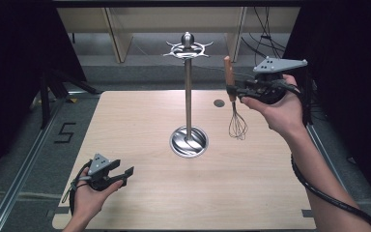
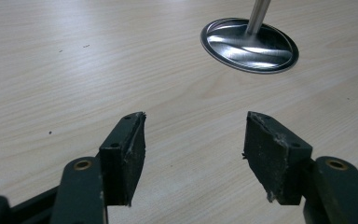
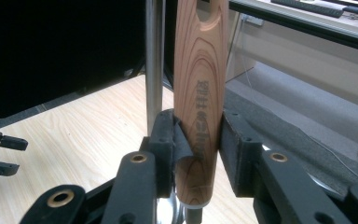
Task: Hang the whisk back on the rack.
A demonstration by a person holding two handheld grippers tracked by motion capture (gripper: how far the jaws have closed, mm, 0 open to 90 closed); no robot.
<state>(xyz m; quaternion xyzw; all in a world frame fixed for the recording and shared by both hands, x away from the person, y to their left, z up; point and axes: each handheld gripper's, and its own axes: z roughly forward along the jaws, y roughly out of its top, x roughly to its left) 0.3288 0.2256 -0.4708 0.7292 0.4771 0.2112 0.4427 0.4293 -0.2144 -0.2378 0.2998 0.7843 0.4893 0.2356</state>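
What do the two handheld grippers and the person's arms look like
Both the left gripper and right gripper are black, each topped by a grey three-cornered plate with small holes. Brass-coloured rivets mark the jaw linkages, and the pads are dark and worn. A black cable trails from each. The forearms are bare.

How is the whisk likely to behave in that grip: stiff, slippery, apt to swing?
The whisk probably stays stiff at its wooden handle, which the right gripper clamps. The smooth, rounded wood may slip or pivot between the flat pads. The thin wire loops hanging below likely flex if bumped and look light.
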